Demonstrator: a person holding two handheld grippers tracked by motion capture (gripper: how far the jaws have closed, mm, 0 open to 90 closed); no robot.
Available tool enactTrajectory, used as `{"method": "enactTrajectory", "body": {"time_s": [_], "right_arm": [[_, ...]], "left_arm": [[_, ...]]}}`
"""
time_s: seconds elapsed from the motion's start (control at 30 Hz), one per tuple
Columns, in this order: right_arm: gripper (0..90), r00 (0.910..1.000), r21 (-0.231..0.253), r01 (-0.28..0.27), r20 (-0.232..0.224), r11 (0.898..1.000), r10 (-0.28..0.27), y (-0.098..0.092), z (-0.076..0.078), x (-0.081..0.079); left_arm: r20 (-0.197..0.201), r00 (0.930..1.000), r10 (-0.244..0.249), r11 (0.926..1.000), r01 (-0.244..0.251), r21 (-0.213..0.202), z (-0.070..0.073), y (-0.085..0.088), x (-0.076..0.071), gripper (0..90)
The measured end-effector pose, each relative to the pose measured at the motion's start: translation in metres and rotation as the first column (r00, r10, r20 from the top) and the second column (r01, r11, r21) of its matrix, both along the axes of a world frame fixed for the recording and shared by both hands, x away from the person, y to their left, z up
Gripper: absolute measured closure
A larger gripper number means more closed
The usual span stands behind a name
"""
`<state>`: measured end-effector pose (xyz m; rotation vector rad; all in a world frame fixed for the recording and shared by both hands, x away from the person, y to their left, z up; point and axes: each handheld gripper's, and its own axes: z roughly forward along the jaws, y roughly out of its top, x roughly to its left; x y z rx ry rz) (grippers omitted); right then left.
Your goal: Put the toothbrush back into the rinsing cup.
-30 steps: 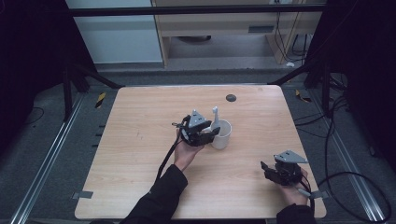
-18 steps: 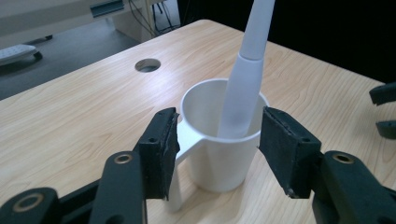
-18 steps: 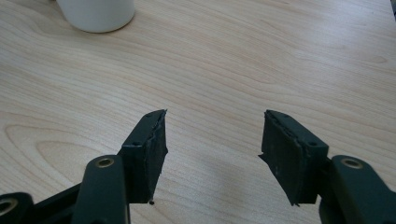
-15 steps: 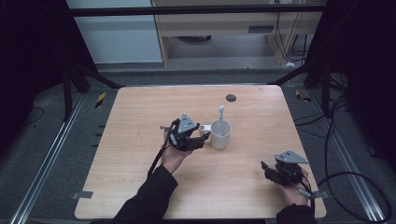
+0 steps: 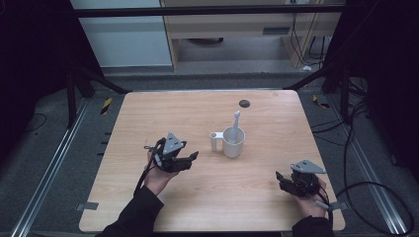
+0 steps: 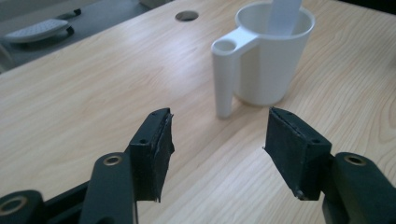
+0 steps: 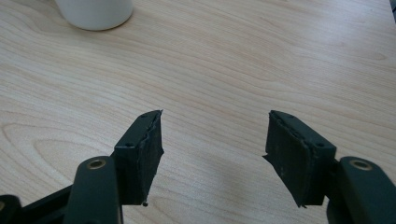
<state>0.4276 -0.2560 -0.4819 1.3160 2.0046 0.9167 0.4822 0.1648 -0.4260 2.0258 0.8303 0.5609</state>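
One white cup [image 5: 233, 142] stands upright near the middle of the table [image 5: 148, 118], with one white stick-like utensil [image 5: 235, 121] leaning inside it and rising above the rim. The cup's handle [image 6: 224, 77] is a single tubular post on a short arm, on the side towards the left gripper [image 5: 190, 158]. Two grippers are out – the left one lies just left of the cup, clear of it, its jaws having just been opening and now wide apart with nothing between them. The right gripper [image 5: 279, 178] sits near the table's front right corner, well apart from the cup, jaws likewise spread and empty. The table is light wood with one dark round hole [image 5: 244, 103] behind the cup. Around it: grey floor, black frame struts, cables – and a pale cabinet beyond.
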Motion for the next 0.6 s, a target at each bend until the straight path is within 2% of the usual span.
{"method": "enactTrajectory", "body": {"time_s": [0.17,0.3,0.6], "right_arm": [[34.7,1.0,0.004,0.005,-0.004,1.0,-0.005,0.0,-0.001,0.0],[33.7,1.0,0.007,0.009,-0.005,1.0,-0.009,0.0,-0.001,0.0],[30.9,0.9999,0.005,0.01,-0.006,1.0,-0.01,-0.001,-0.001,0.0]], "left_arm": [[-0.018,0.9984,0.054,0.9985,-0.054,-0.006,-0.008,0.025,-0.007,38.3],[-0.028,0.9944,0.102,0.9948,-0.102,0.0,-0.013,0.041,-0.011,37.2],[-0.045,0.9781,0.203,0.979,-0.203,0.019,-0.023,0.071,-0.017,30.7]]}}
